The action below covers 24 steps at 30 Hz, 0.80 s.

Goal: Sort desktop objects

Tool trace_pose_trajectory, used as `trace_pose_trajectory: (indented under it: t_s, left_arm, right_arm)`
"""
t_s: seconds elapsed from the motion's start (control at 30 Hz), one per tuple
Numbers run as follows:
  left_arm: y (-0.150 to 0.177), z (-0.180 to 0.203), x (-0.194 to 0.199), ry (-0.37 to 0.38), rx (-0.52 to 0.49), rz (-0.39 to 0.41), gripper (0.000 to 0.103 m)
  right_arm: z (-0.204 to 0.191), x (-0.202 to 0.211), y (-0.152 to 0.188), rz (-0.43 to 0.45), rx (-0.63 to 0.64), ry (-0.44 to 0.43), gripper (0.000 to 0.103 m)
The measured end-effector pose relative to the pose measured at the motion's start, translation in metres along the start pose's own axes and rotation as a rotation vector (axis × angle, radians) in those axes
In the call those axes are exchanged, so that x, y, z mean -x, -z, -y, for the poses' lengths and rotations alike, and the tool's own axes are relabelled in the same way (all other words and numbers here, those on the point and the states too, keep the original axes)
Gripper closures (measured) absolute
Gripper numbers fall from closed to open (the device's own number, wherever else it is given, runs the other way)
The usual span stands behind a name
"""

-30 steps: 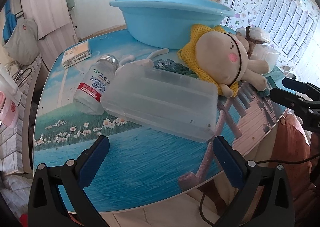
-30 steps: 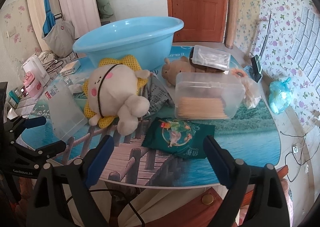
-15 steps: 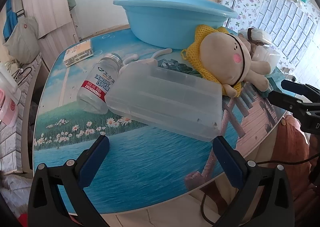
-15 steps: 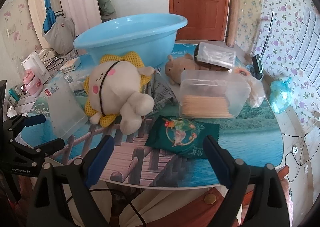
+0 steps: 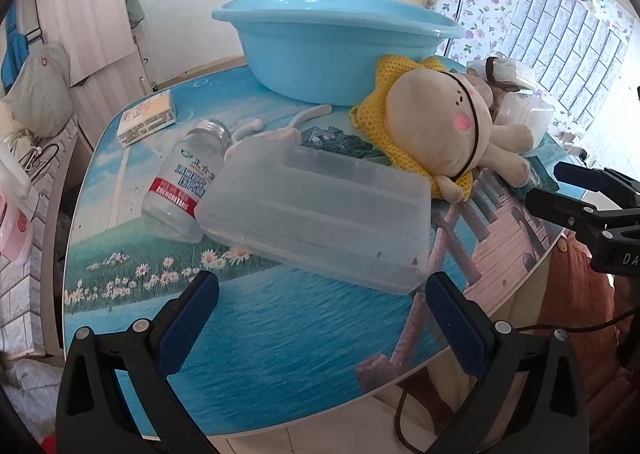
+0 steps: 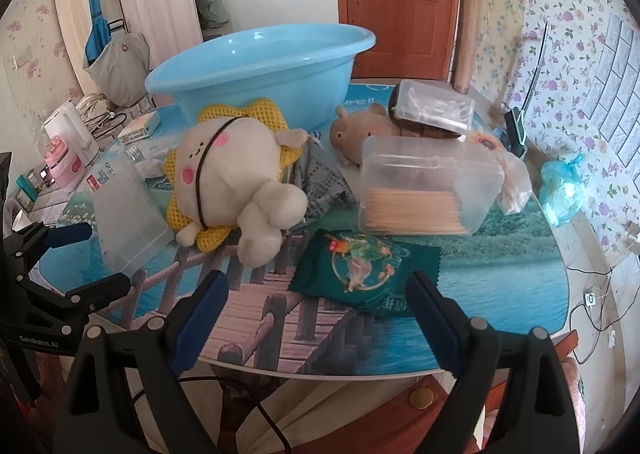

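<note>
Left wrist view: the left gripper hangs over the near edge of the table, fingers wide apart and holding nothing. A bare strip of printed tabletop lies between the pads and the frosted plastic box, the nearest thing ahead. The box lies flat, its long axis running from upper left to lower right, its near right corner close to the table's rounded rim. Touching its left end, a clear bottle lies on its side, cap pointing away toward the blue basin. A small carton sits alone near the far left edge. The plush doll on its yellow mesh lies just right of the box, head toward the basin.

Right wrist view: the right gripper also stands open and empty, past the table edge. Just ahead lies a green snack packet, flat, its long side roughly across the view. Beyond it sits a clear toothpick box; a brown plush and a smaller clear case lie behind, the case seemingly resting on the plush. Open tabletop remains to the right.
</note>
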<state>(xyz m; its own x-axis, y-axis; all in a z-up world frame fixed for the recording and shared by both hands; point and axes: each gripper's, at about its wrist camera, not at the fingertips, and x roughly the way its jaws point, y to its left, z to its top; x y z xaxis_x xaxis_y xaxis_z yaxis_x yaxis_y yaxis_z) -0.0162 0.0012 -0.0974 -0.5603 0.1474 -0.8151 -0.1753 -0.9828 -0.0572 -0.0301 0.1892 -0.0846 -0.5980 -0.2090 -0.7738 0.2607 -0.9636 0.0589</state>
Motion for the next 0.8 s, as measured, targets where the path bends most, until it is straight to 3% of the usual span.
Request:
trace_pose_trajectory:
  t_s: [0.27,0.4,0.57,0.67,0.8]
  left_arm:
    - [-0.0059,0.0065,-0.0064,-0.020,-0.045,0.019,0.000]
    - [-0.0064,0.0077,-0.0033,0.027,-0.053,0.046,0.000]
    - [-0.0069,0.0082,-0.0034,0.018,-0.064,0.058,0.001]
    - [-0.0077,0.0078,-0.0035,0.027,-0.061,0.062,0.011]
    - [-0.0081,0.0072,-0.0042,0.037,-0.059,0.058,0.015]
  right_arm:
    - [0.0019,0.0004,-0.0005,0.003,-0.004,0.005,0.012]
    - [0.0026,0.0018,-0.0007,0.007,-0.002,0.007,0.012]
    - [0.0043,0.0034,-0.0020,0.014,-0.005,0.008,0.012]
    - [0.0050,0.0036,-0.0025,0.014,-0.005,0.011,0.012]
    - [0.0068,0.0054,-0.0033,0.016,-0.011,0.007,0.012]
